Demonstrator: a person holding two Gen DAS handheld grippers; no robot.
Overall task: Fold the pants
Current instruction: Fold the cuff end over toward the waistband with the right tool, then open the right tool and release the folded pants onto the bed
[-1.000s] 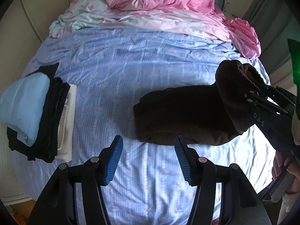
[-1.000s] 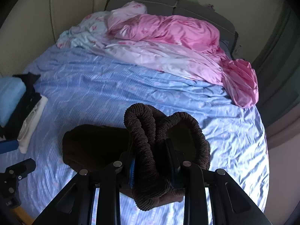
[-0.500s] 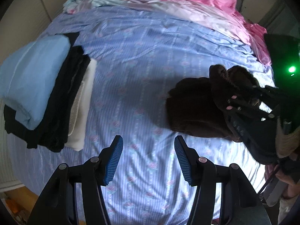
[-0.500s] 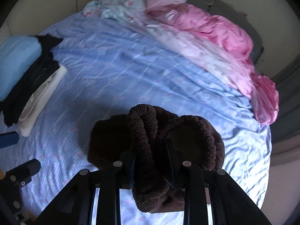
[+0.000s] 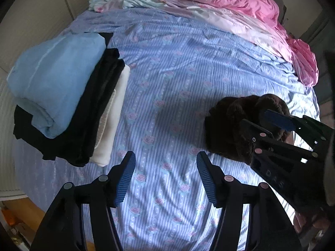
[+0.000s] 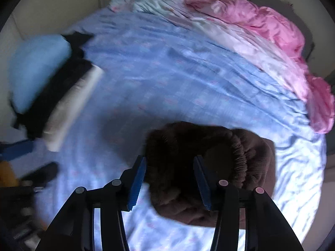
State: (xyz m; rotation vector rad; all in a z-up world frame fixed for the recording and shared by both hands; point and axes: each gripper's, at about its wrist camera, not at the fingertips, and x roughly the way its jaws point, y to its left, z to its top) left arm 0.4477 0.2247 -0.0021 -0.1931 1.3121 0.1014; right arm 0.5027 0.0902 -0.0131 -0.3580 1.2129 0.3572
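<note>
The dark brown pants (image 6: 184, 156) lie bunched in a folded heap on the blue striped bedsheet (image 5: 167, 79). They show at the right of the left wrist view (image 5: 228, 125). My right gripper (image 6: 169, 177) is open, its blue pads apart over the heap, the ribbed waistband (image 6: 240, 152) just to its right. It also shows in the left wrist view (image 5: 261, 123) above the pants. My left gripper (image 5: 165, 175) is open and empty over bare sheet, left of the pants.
A stack of folded clothes, light blue (image 5: 56, 79) on black (image 5: 92, 113) on cream (image 5: 113, 121), sits at the bed's left edge. A crumpled pink duvet (image 5: 240, 4) lies along the far side. The wall is close on the left.
My right gripper has opened and let go of the pants, which now rest in a heap on the sheet. My left gripper has swung left toward the stack.
</note>
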